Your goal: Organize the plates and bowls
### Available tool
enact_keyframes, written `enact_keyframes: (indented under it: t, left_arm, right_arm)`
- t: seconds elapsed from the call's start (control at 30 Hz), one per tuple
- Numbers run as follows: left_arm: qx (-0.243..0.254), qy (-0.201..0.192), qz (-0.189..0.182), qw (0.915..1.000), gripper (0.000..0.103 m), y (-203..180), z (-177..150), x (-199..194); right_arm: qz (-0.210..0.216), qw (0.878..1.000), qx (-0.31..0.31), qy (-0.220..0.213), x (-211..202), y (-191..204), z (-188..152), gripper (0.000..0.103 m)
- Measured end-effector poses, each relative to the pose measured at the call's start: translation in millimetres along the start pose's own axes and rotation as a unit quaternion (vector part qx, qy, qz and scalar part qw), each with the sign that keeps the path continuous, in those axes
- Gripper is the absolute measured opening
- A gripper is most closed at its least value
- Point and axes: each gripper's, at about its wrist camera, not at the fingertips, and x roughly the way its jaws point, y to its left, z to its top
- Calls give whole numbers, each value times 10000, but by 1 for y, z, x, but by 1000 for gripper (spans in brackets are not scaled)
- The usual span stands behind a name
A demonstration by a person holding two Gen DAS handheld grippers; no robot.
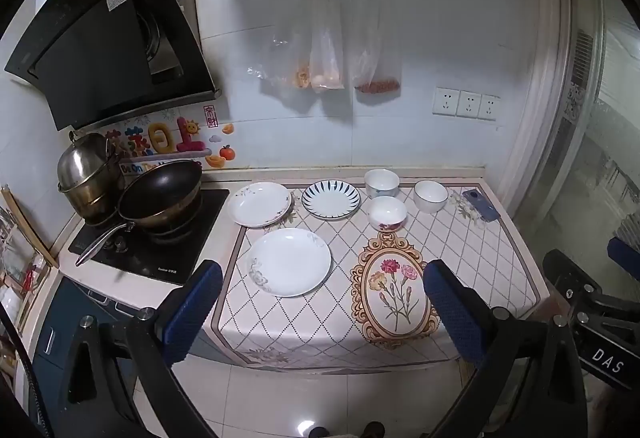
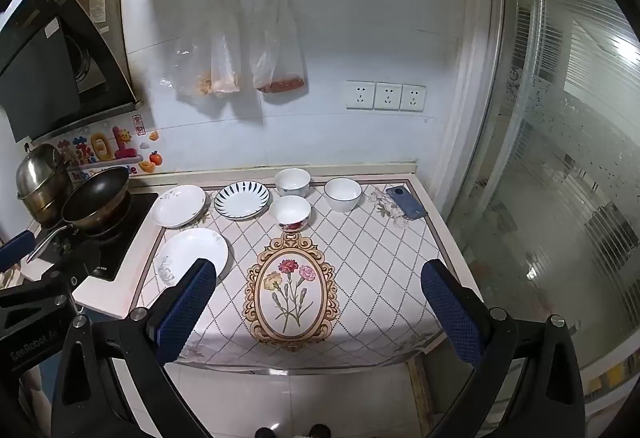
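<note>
Three plates lie on the patterned counter cloth: a large white plate at the front left, a white floral plate behind it, and a blue-striped plate. Three bowls stand at the back: one with blue marks, one with a red flower, and a plain white one. My left gripper and right gripper are both open and empty, held before the counter's front edge.
A black wok and a steel pot sit on the stove at the left. A blue phone lies at the back right. Bags hang on the wall. A glass door stands at the right.
</note>
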Motion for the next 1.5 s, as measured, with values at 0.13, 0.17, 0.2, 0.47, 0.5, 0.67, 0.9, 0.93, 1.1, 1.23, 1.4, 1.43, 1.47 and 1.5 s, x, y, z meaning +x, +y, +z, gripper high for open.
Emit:
enact_keyframes:
  t: [0.13, 0.17, 0.2, 0.47, 0.5, 0.67, 0.9, 0.93, 1.1, 1.23, 1.4, 1.43, 1.47, 1.5]
  left_arm:
    - [-11, 4, 3, 10000, 103, 0, 0, -1]
    - [-15, 4, 4, 10000, 103, 0, 0, -1]
    - [-14, 7, 4, 10000, 103, 0, 0, -1]
    - [-68, 22, 43, 10000, 103, 14, -4, 1]
    - [-78, 29, 49, 10000, 103, 14, -5, 2]
    - [-80, 38, 52, 9999, 103, 15, -5, 2]
    - [-101, 47, 32, 9999, 103, 17, -5, 2]
    - [-101, 45, 34, 9999, 103, 16, -5, 2]
    - [-103, 58, 36, 9999, 103, 15, -3, 3]
    - [-113, 52, 37, 9999, 103, 15, -4, 2]
    - [-114, 45, 42, 9999, 103, 15, -3, 2]
    - [-117, 36, 42, 9999, 103, 15, -3, 2]
    - [-117, 30, 47, 9999, 103, 14, -2, 1]
    - [-120, 27, 51, 9999, 103, 14, -2, 2]
  right_arm:
    - [14, 10000, -7, 21, 1, 0, 0, 103]
    - [15, 10000, -10, 26, 2, 1, 1, 103]
    - [22, 10000, -8, 25, 2, 1, 1, 103]
    - [46, 10000, 21, 73, 6, 11, -2, 103]
    - [43, 10000, 18, 74, 5, 13, -2, 103]
    - [65, 9999, 11, 135, 9, 9, 0, 103]
    - [60, 9999, 15, 129, 9, 8, -1, 103]
    - [57, 9999, 15, 132, 9, 8, 0, 103]
    - [20, 9999, 30, 118, 9, 9, -2, 103]
    - [-8, 9999, 38, 135, 8, 9, 0, 103]
    - [-24, 9999, 54, 115, 7, 8, 0, 103]
    - [-29, 9999, 57, 107, 6, 8, 0, 103]
    - [-31, 9999, 58, 103, 5, 8, 0, 103]
    - [-31, 9999, 64, 103, 5, 7, 1, 103]
